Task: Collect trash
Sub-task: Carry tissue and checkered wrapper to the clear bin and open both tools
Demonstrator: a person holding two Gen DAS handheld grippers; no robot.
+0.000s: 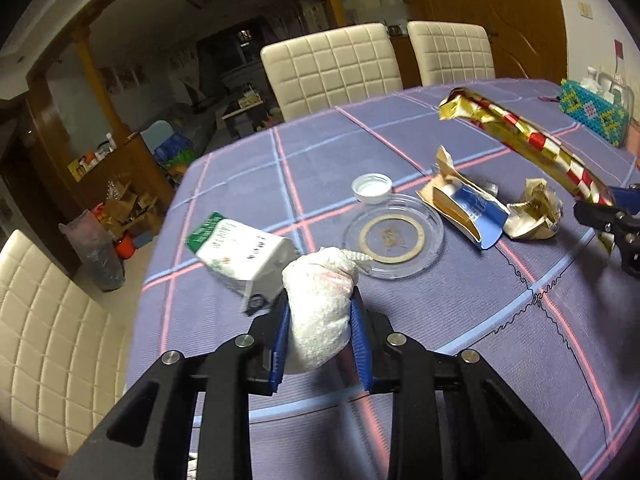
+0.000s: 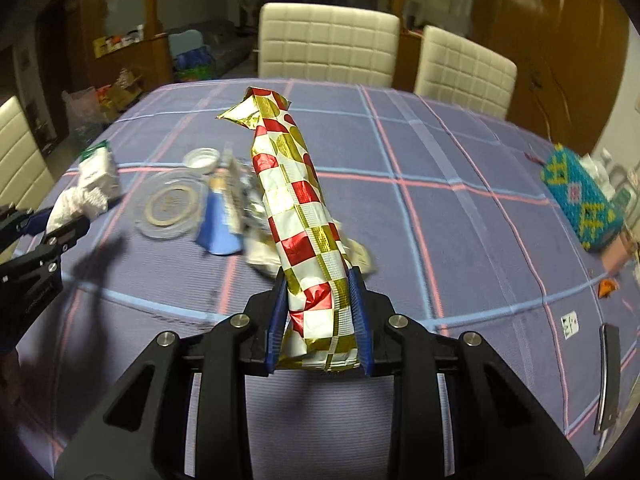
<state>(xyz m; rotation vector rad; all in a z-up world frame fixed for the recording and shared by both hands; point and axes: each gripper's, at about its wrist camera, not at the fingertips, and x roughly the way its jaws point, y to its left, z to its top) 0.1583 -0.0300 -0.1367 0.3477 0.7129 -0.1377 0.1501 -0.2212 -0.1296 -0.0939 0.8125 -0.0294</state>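
Note:
My left gripper is shut on a crumpled white tissue wad and holds it above the table; it also shows in the right wrist view. My right gripper is shut on a long red, gold and white checked wrapper, raised above the table; the wrapper also shows in the left wrist view. On the cloth lie a white-green tissue pack, a white bottle cap, a torn blue carton and a crumpled foil wrapper.
A clear glass dish sits mid-table on the blue checked tablecloth. A beaded turquoise box stands at the right. A dark flat object lies near the right edge. Cream chairs stand behind the table.

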